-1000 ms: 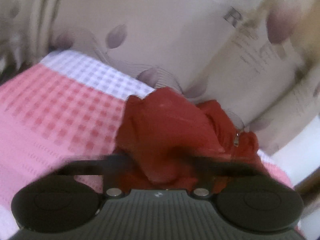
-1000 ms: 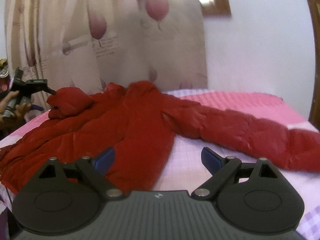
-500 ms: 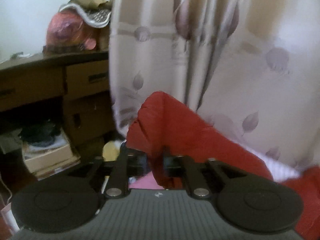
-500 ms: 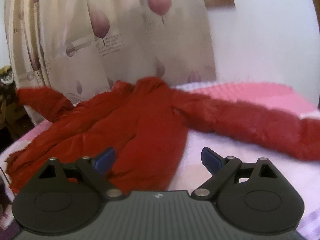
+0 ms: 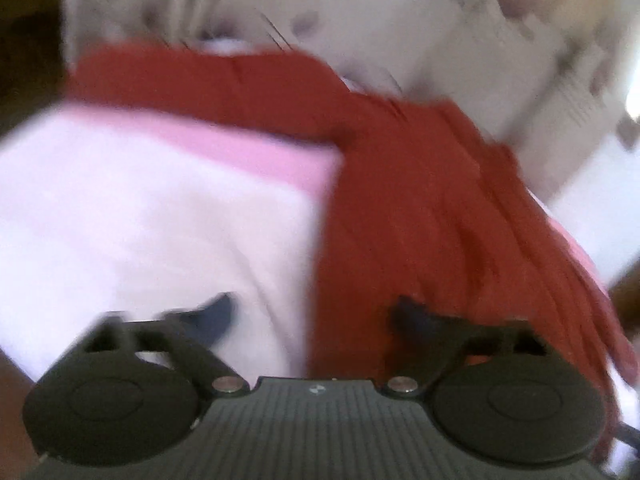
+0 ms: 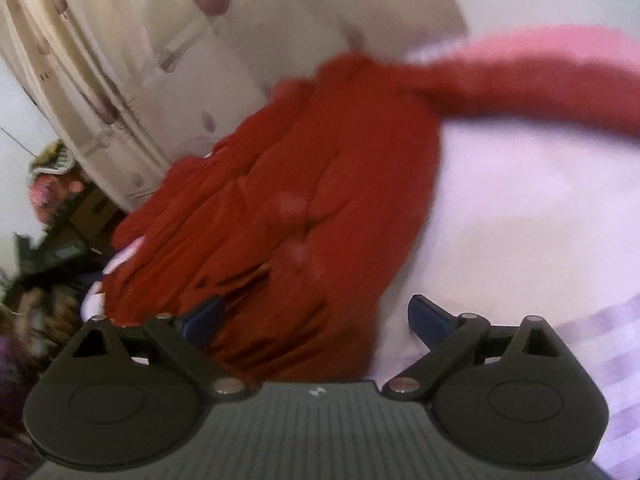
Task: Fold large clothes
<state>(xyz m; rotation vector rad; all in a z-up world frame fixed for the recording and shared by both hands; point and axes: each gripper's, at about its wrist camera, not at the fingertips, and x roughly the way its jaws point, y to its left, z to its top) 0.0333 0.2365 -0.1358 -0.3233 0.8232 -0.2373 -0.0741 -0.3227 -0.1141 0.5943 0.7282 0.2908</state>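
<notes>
Motion blur throughout; red jacket (image 6: 320,184) sleeve cut off, apparently on bed (image 5: 140,208); both grippers (image 5: 312,316) (image 6: 316,316) spread, empty.

Red jacket (image 6: 320,184): soft, matt, quilted-looking cloth, though blurred; bed (image 5: 140,216): pink-white woven cloth; each hand-held gripper (image 6: 314,316): matt black plastic.

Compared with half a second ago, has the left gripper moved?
Yes. The left gripper has let go of the red jacket, its jaws now wide apart, and has swung from facing the curtain to above the bed.
</notes>
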